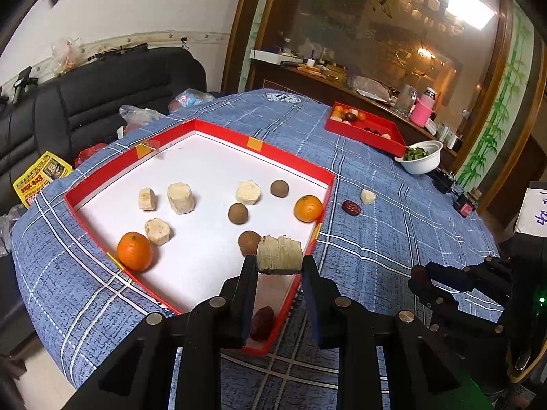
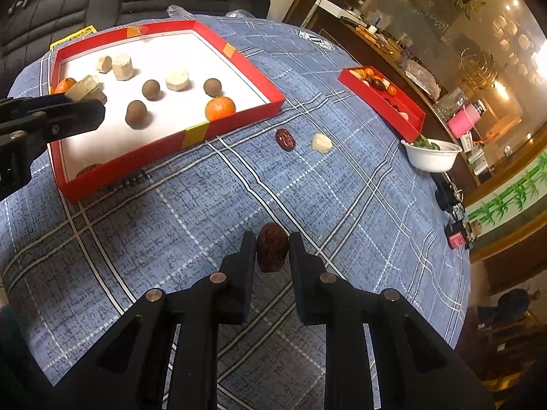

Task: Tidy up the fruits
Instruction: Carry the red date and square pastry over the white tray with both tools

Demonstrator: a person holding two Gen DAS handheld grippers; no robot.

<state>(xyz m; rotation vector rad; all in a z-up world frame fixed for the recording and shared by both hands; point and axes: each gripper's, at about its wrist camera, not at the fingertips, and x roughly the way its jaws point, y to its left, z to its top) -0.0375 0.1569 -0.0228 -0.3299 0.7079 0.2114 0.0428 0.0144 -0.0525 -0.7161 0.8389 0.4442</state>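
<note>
My left gripper (image 1: pixel 279 260) is shut on a pale sugarcane chunk (image 1: pixel 279 252) above the near right corner of the big red tray (image 1: pixel 263 147). The tray holds two oranges (image 1: pixel 134 251), three brown longans (image 1: pixel 238 214), several pale chunks (image 1: pixel 180 198) and a red date (image 1: pixel 262 321) in the near corner. My right gripper (image 2: pixel 272 244) is shut on a dark red date (image 2: pixel 272 247) over the blue plaid cloth, right of the red tray (image 2: pixel 236 121). Another date (image 2: pixel 285 139) and a pale chunk (image 2: pixel 321 143) lie loose on the cloth.
A smaller red tray (image 1: pixel 386 138) with mixed fruit sits far right, a white bowl (image 1: pixel 422 162) of greens beside it. A black sofa (image 1: pixel 102 92) stands beyond the table's left edge, a cluttered wooden counter (image 1: pixel 342 78) behind. Small dark devices (image 2: pixel 456 235) sit at the table's right edge.
</note>
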